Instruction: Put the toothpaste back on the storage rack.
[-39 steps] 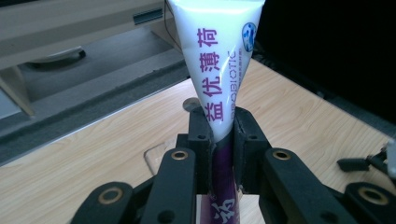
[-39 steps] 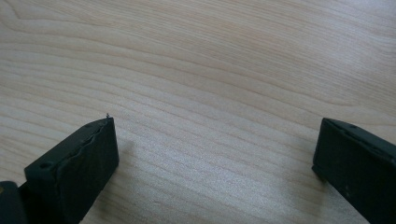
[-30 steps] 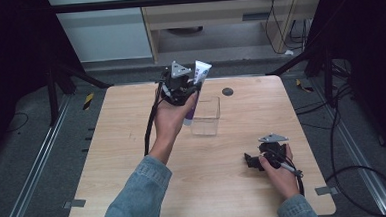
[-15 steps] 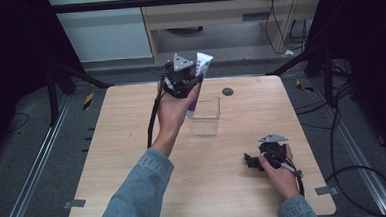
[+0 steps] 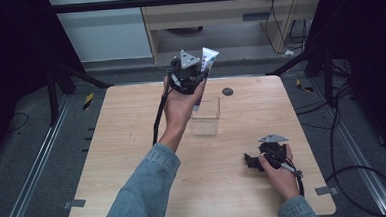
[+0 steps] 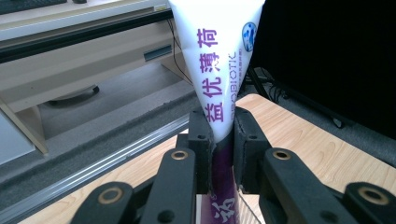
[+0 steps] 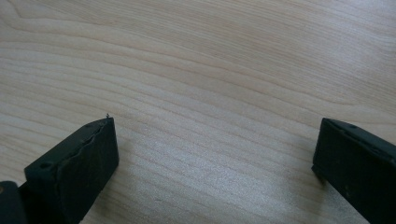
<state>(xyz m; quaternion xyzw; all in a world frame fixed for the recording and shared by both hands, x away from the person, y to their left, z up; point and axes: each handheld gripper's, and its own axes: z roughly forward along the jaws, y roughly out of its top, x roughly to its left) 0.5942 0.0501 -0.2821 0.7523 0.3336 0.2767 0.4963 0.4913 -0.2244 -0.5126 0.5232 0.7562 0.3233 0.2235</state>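
Observation:
A white and purple toothpaste tube [image 5: 209,57] is held upright in the air, its flat white end up and its purple end hanging just over the back-left corner of a clear plastic box [image 5: 206,118]. My left gripper [image 5: 195,78] is shut on the tube's middle. In the left gripper view the pads pinch the tube [image 6: 219,60] between the tips of that gripper [image 6: 223,126]. Near the table's front right, my right gripper [image 5: 254,160] lies low in a hand. The right gripper view has its jaws [image 7: 215,135] wide open over bare wood.
The light wooden table [image 5: 132,141] carries a small dark round disc [image 5: 227,91] behind the box. Metal rails run along both sides of the table on the floor. Cables lie on the floor at the right.
The left hand has lifted the tube slightly and carried it a little to the right, closer over the box. The right hand has stayed put.

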